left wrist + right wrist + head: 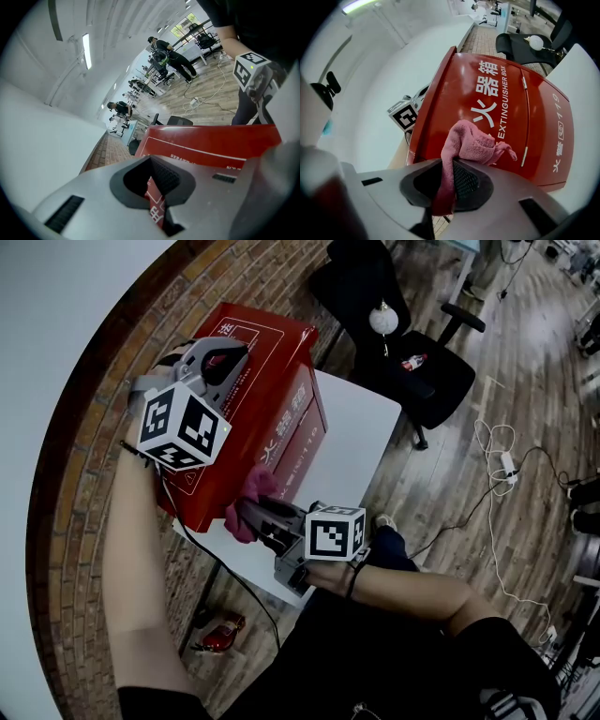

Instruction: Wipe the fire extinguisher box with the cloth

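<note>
The red fire extinguisher box (272,418) stands on a white table (361,427), with its lettered front turned toward me. My left gripper (228,356) lies over the box's top (211,145); it is shut, and nothing shows between its jaws. Lower down, my right gripper (255,518) is shut on a pink cloth (249,501). In the right gripper view the cloth (474,143) bunches out of the right gripper (449,171) against the red front (511,93), beside the white lettering. The left gripper's marker cube (405,116) shows past the box's left edge.
A black office chair (412,367) with a white round object (382,319) on it stands behind the table. Cables and a power strip (506,465) lie on the wooden floor at the right. A small red item (220,634) sits on the brick floor under the table's near edge.
</note>
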A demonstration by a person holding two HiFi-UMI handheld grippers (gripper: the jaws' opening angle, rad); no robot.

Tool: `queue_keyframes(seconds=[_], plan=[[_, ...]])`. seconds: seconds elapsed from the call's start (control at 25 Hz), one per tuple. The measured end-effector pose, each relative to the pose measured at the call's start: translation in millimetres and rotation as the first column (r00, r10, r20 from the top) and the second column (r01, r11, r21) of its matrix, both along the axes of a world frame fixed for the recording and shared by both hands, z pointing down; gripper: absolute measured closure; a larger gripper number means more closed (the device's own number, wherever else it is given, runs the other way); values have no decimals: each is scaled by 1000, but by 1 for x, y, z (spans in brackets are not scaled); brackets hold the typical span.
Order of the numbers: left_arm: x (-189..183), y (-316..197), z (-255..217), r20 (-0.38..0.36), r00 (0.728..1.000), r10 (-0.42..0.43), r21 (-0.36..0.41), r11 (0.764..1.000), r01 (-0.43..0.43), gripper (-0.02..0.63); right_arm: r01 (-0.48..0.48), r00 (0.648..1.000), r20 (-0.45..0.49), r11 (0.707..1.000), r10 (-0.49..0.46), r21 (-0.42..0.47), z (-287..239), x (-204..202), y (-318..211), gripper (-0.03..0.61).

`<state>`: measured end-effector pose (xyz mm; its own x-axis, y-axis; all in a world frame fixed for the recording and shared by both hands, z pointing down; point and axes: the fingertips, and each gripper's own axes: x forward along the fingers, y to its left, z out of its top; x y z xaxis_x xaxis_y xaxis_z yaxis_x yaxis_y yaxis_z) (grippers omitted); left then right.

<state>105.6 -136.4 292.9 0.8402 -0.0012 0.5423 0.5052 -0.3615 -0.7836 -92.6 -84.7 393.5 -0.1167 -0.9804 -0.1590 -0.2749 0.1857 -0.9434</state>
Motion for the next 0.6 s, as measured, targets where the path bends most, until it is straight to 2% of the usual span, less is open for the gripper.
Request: queue_keyframes(seconds=[0.6], plan=[[0,0,1,8,1000,0,0,1000,0,597,36,992,-121,996,-26,82,-50,2,4,514]])
